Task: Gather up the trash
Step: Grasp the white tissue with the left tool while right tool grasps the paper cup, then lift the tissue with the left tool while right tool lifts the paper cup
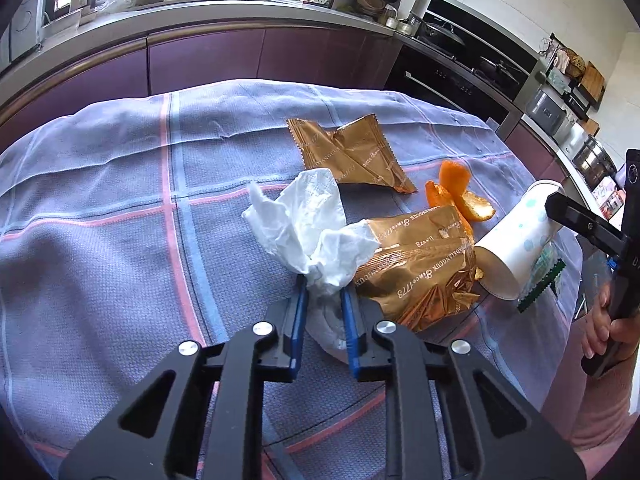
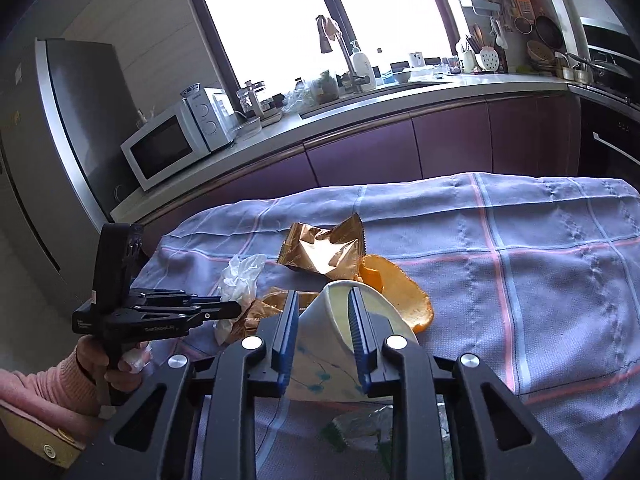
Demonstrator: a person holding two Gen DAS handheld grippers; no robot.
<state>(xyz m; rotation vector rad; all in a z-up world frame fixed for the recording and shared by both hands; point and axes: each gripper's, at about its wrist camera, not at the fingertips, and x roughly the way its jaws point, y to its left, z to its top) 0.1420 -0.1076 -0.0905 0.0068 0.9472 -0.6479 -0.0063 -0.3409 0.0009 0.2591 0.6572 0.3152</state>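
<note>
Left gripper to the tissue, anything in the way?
Nothing visible. The left gripper already has its fingers on either side of the crumpled tissue. The nearer gold wrapper lies right of the tissue, touching it, not between.

I see checked cloth over the table | purple cabinets behind it | microwave on counter, fridge left of it | tap at the window | oven far right, pans on hob
</note>
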